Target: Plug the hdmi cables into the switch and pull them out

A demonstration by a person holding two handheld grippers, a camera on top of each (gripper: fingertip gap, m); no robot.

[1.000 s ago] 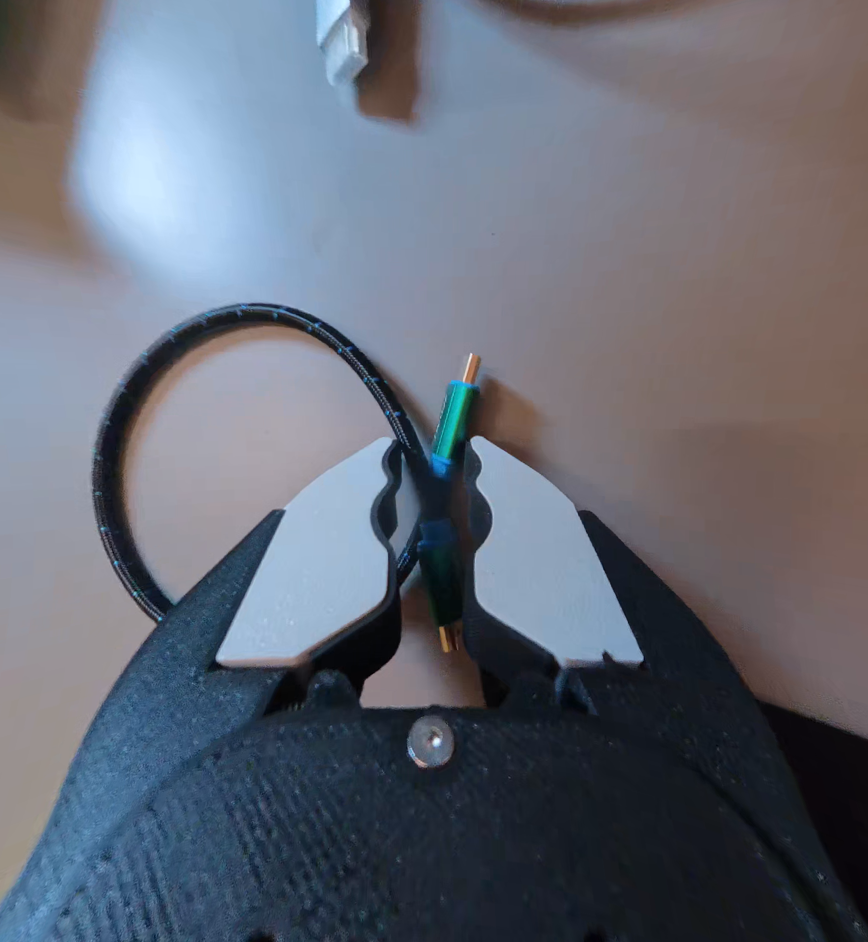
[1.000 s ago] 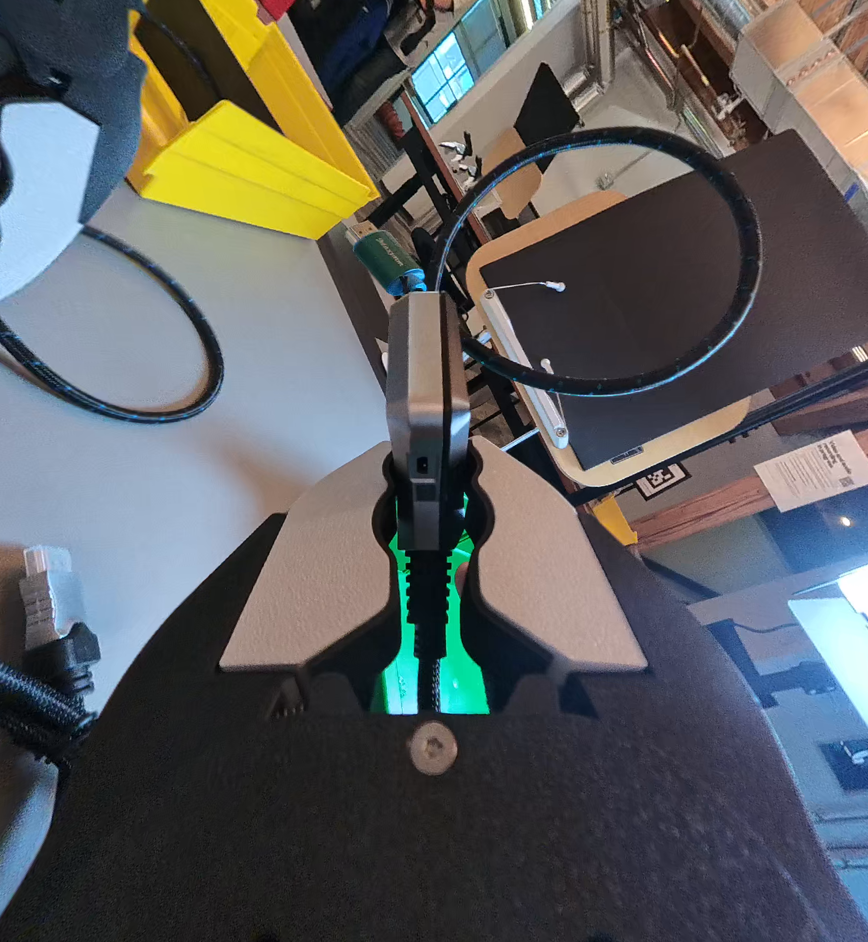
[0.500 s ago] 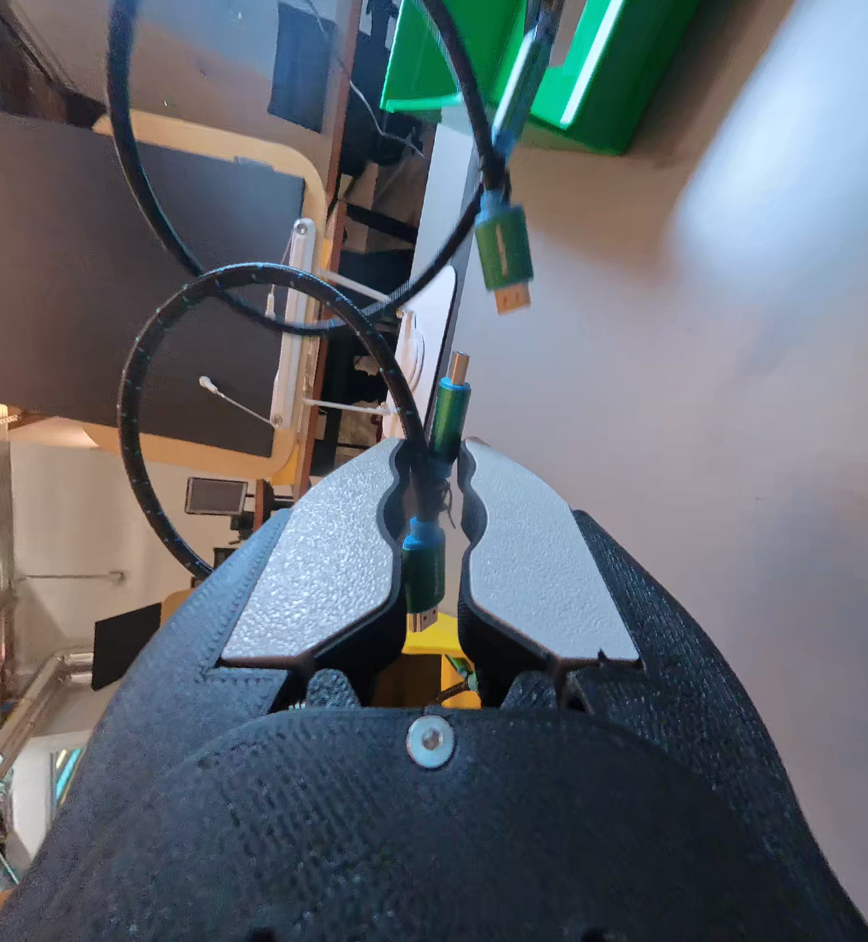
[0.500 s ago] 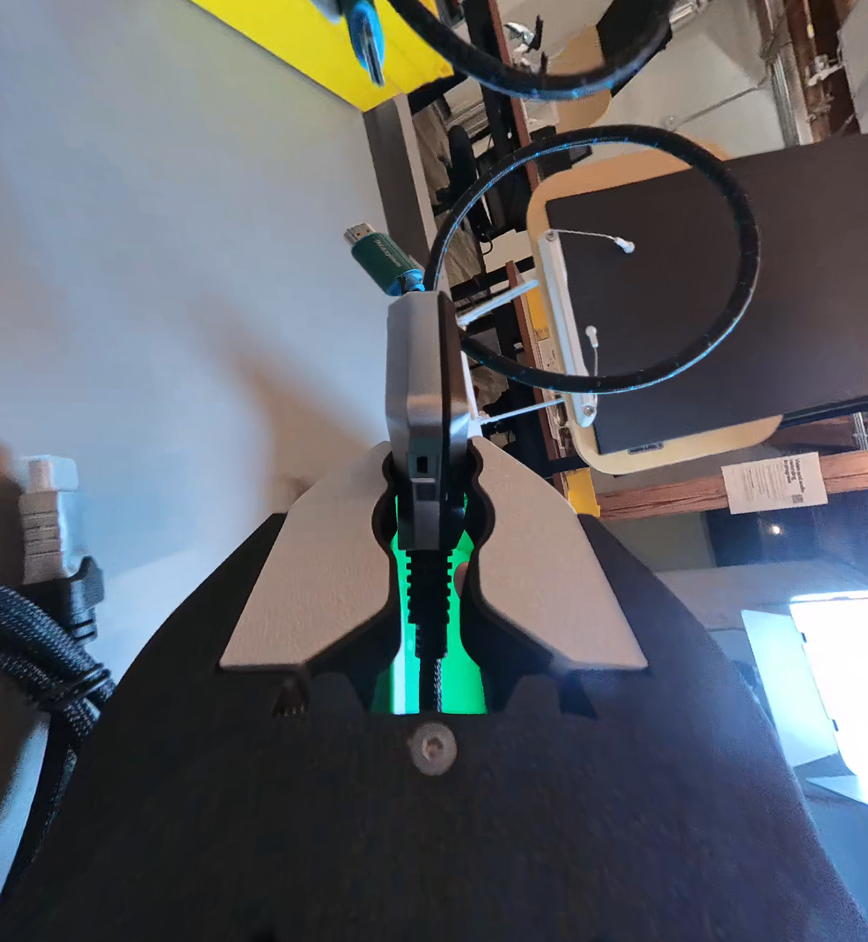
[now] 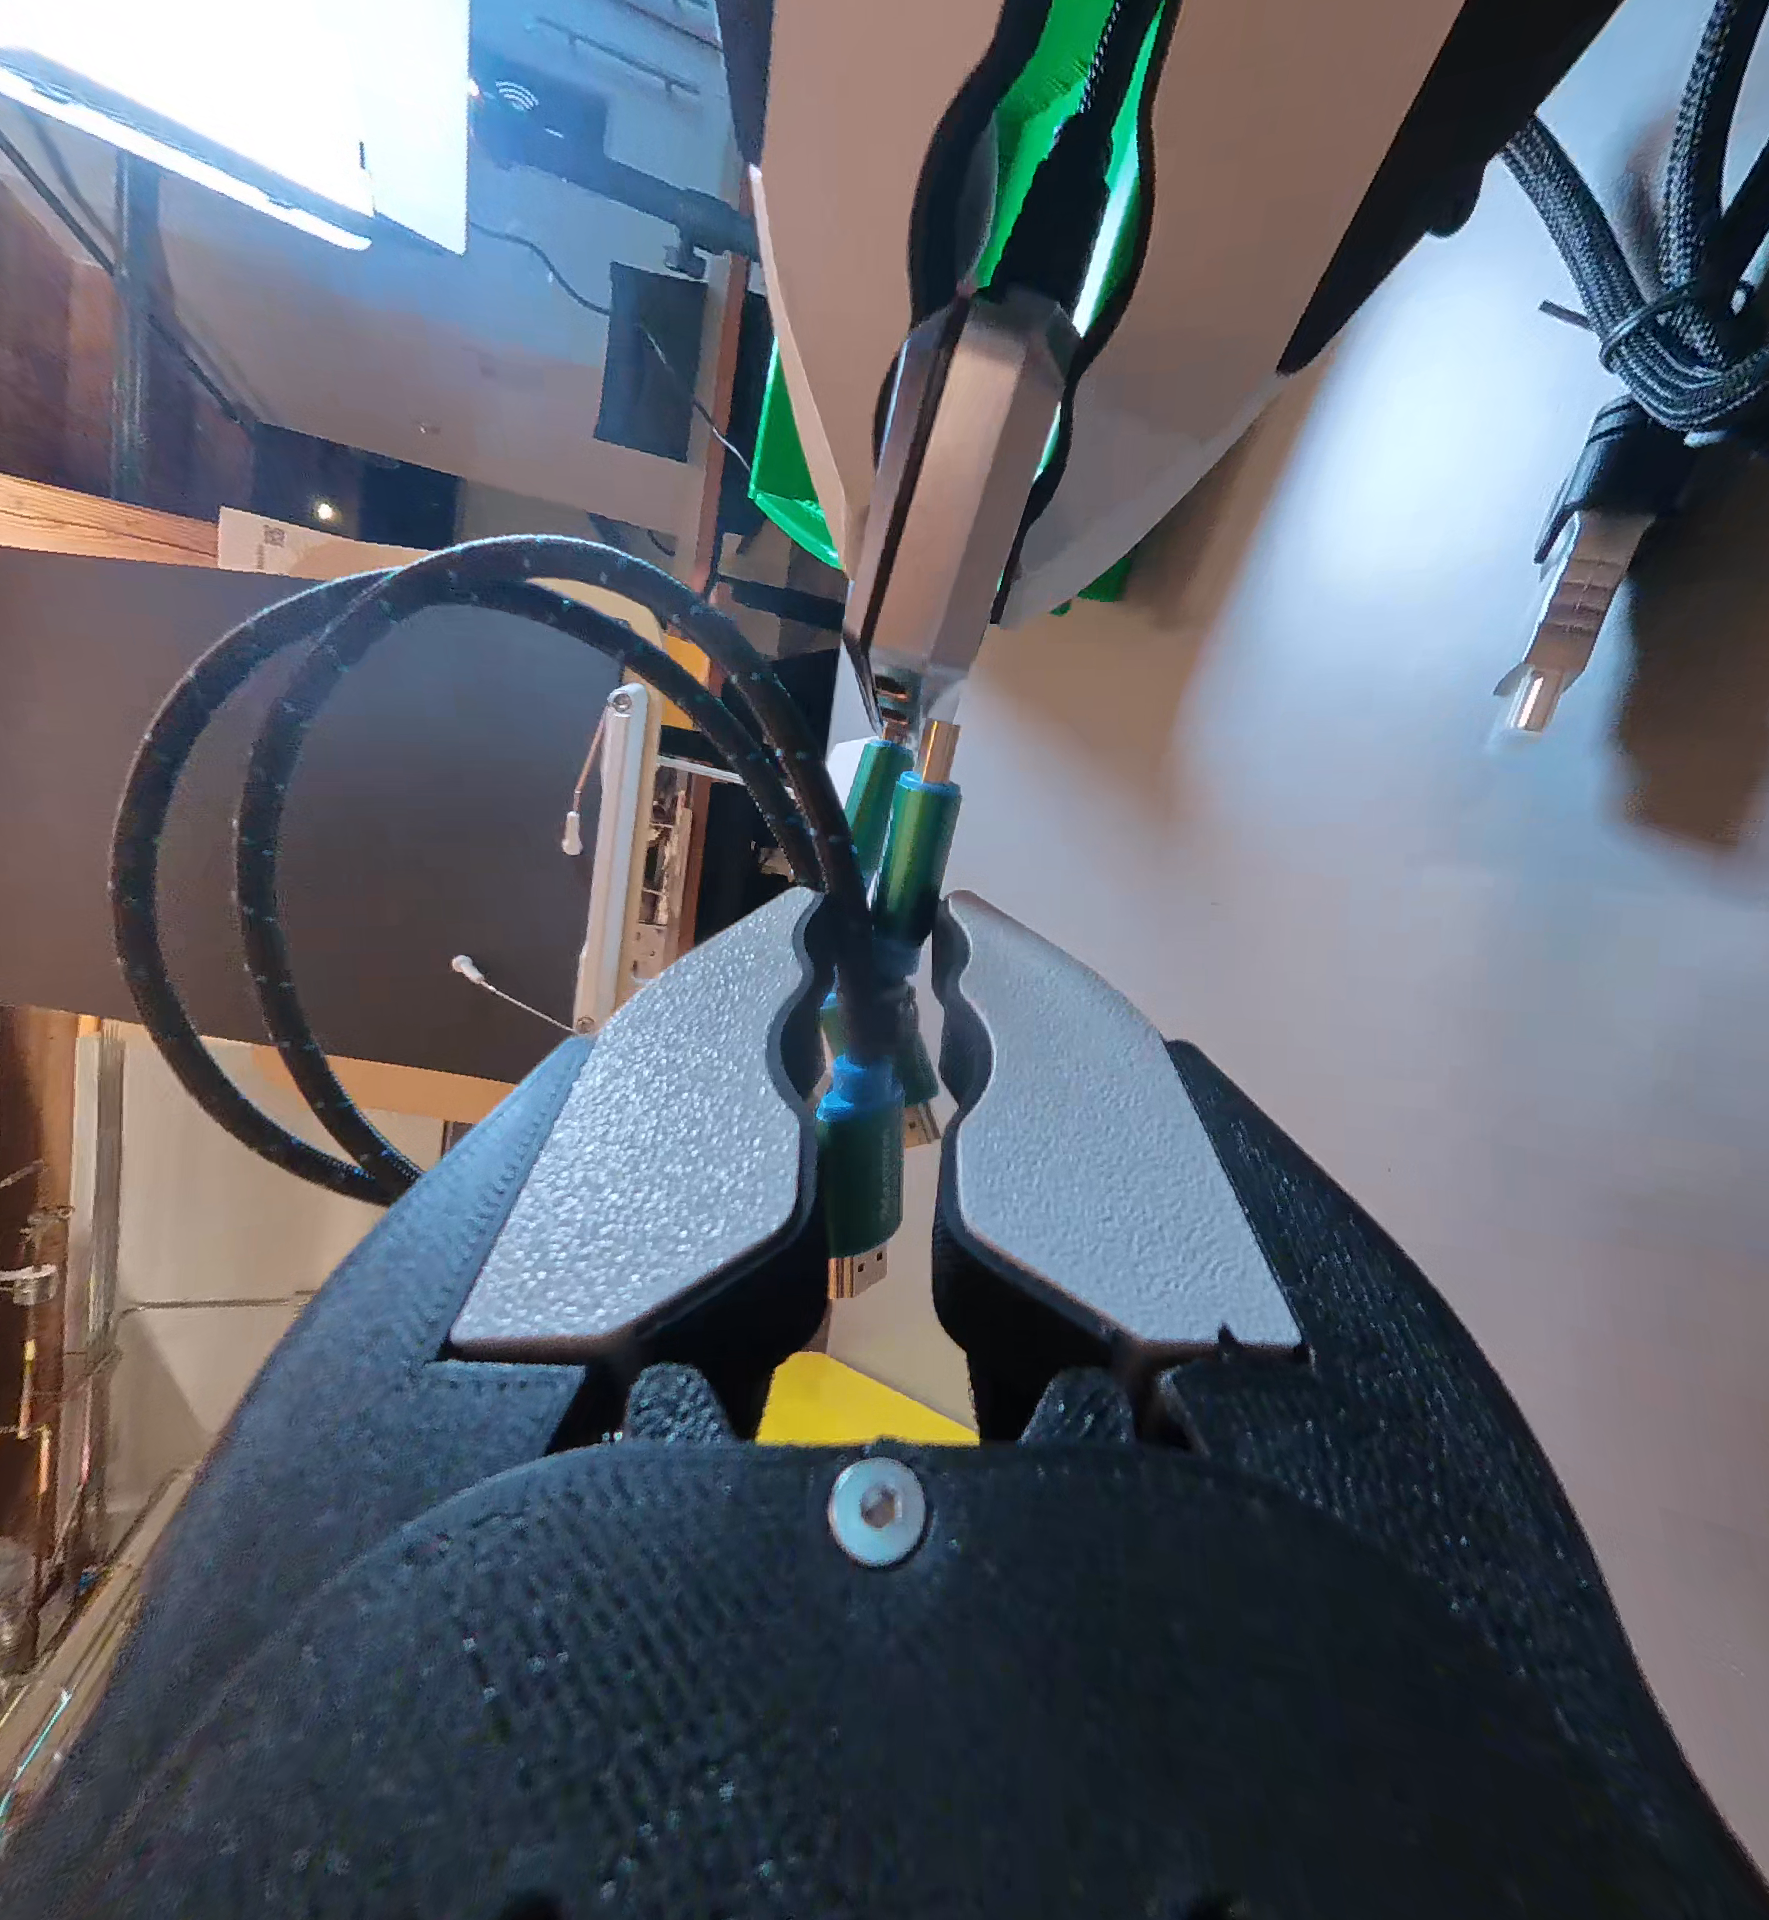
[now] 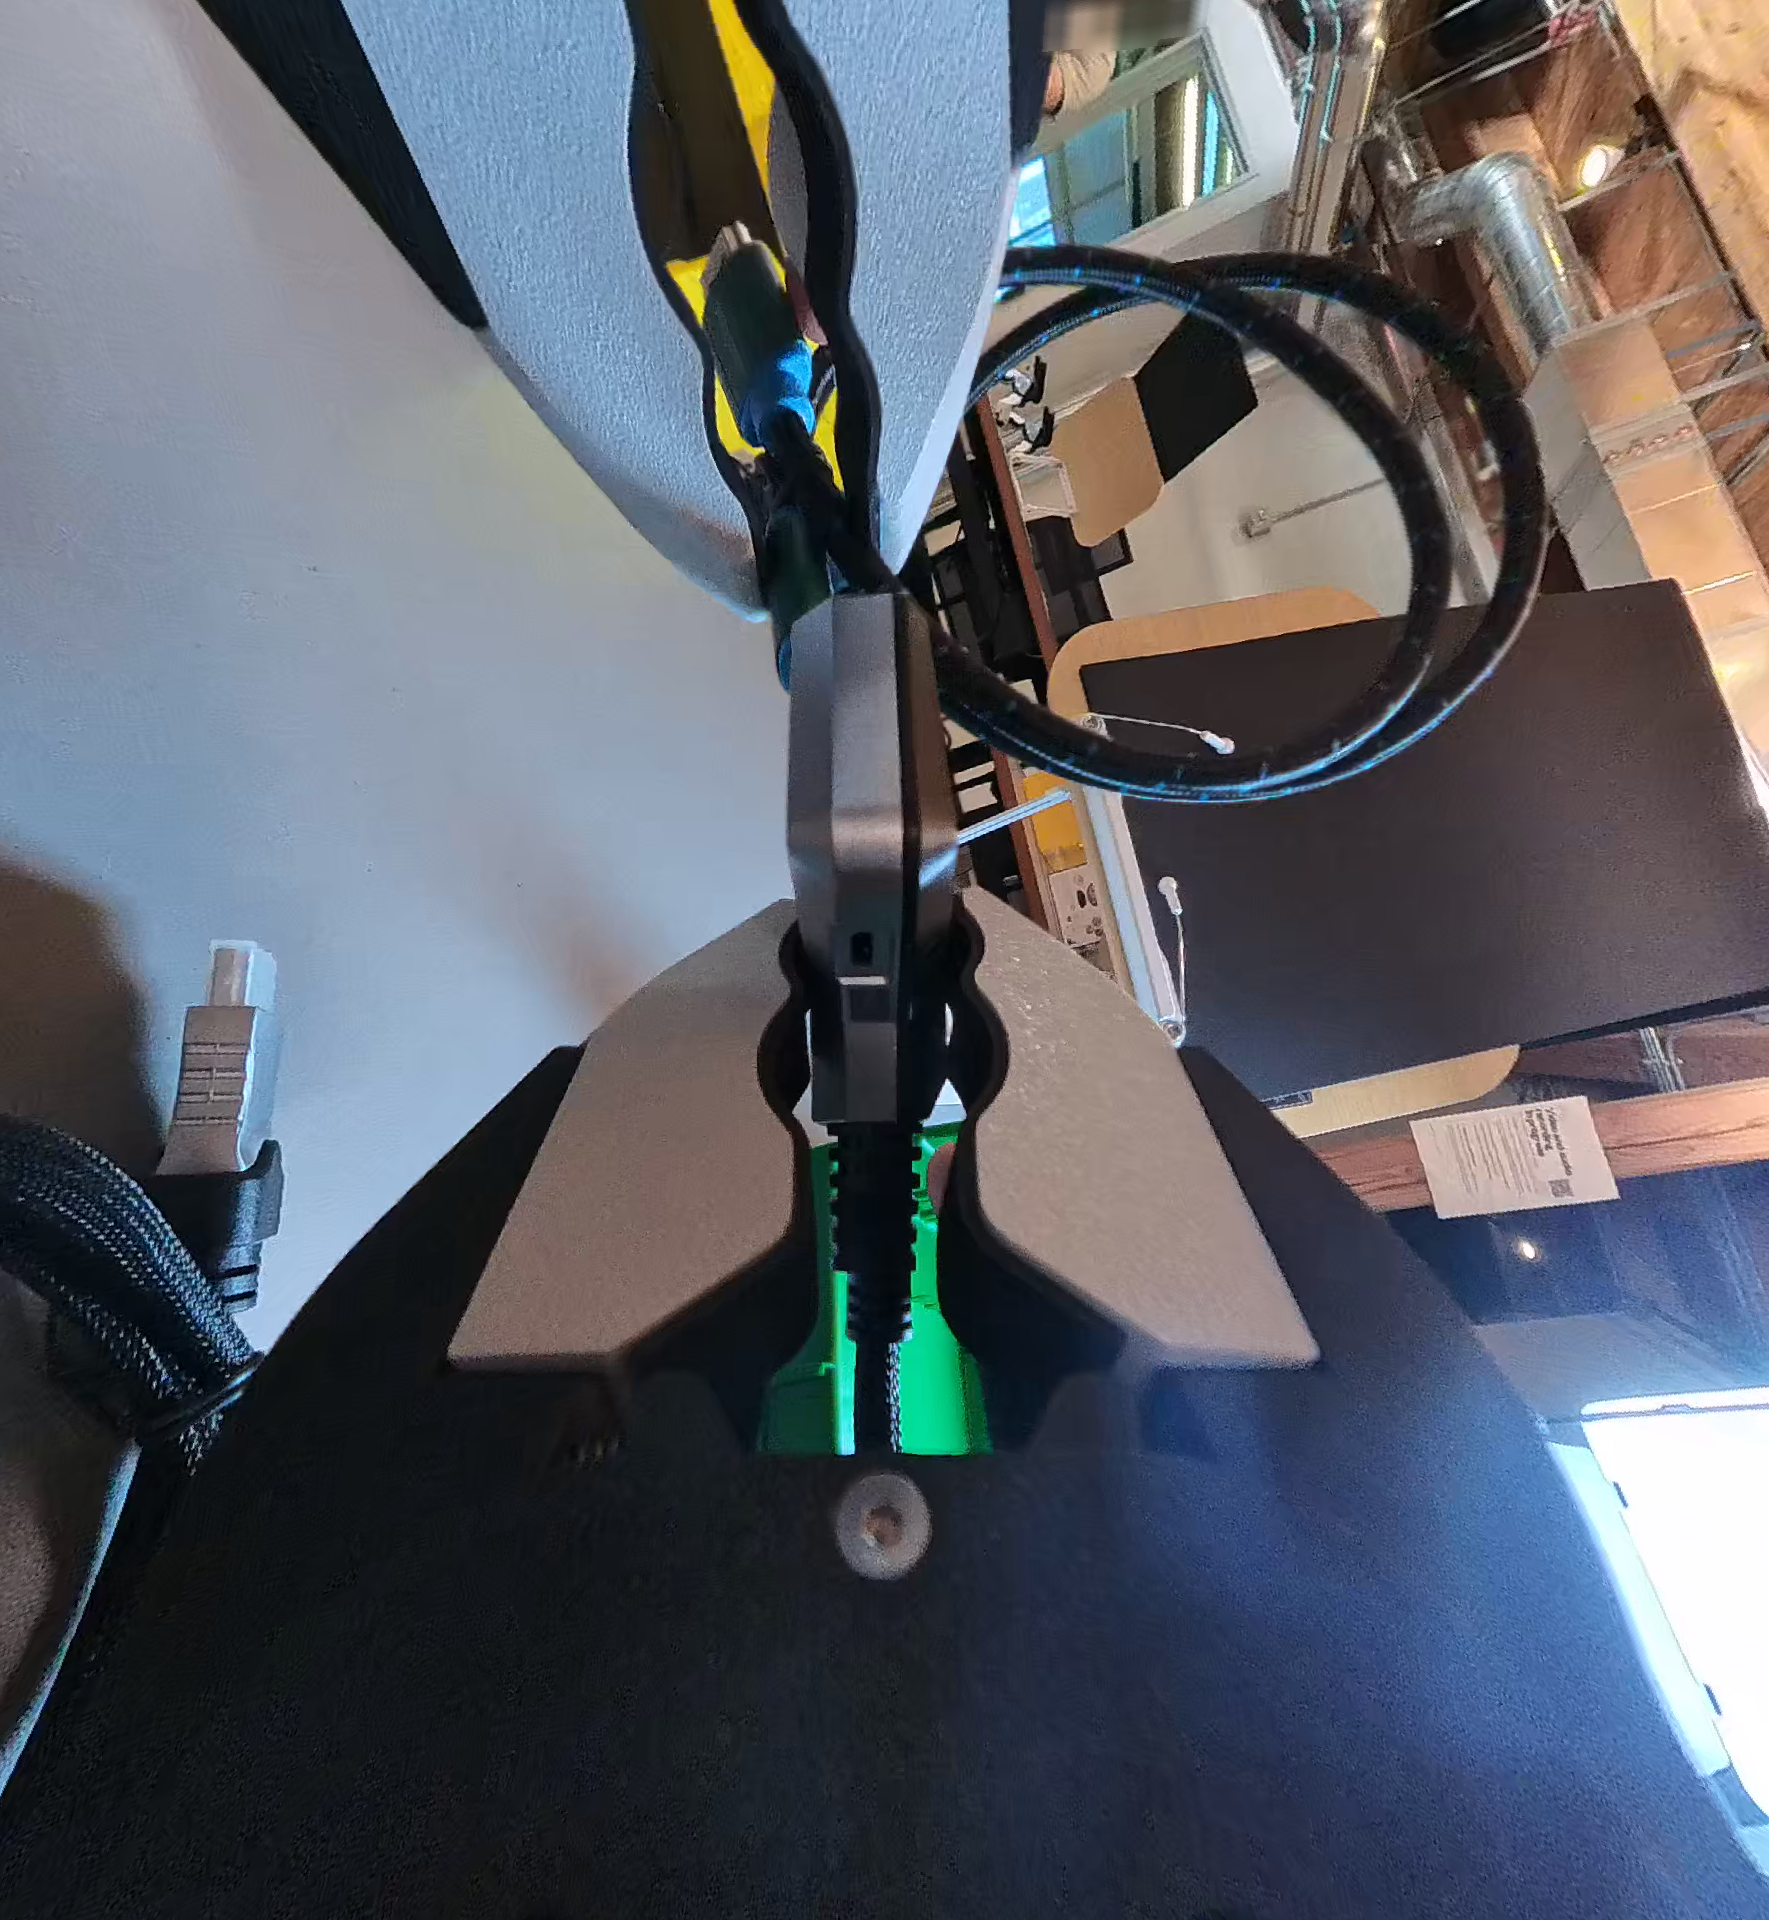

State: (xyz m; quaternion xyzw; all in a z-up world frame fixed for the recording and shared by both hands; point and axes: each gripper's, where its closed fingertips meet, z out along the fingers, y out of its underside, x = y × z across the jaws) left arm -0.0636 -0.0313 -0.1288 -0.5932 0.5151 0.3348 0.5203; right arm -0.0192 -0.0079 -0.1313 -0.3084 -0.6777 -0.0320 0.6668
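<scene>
While both tools are raised off the pale grey desk [image 5: 1379,935], the left gripper [image 5: 875,935] pinches a bundle of black braided HDMI cables [image 5: 184,883] between its jaws, which press on the cables and on the green plug housings; one green plug with a gold tip [image 5: 921,821] projects forward beyond the fingertips, and another green plug [image 5: 859,1174] points back toward the camera (two loops of cable arc out to the left of the jaws). Directly ahead, the right gripper [image 6: 880,935] clamps the slim grey metal switch [image 6: 859,748] edge-on, its jaws closed on the switch's rear end where a ribbed black lead [image 6: 875,1247] leaves it. The forward gold tip meets the switch's lower end [image 5: 906,686] in the left wrist view; whether it is seated in a port cannot be told, and a second green plug [image 5: 875,774] lies just beside it at the same end. Elsewhere on the desk rests a bundled black braided cable [image 6: 49,1226] with a silver-grey connector [image 6: 220,1039], well apart from the switch. Green [image 5: 786,457] and yellow bins [image 6: 745,312] show behind the tools. Beyond the desk edge the room holds a dark panel with a light wooden border [image 6: 1431,831], timber beams, metal ductwork [image 6: 1482,218], windows and a bright screen [image 6: 1742,1610].
</scene>
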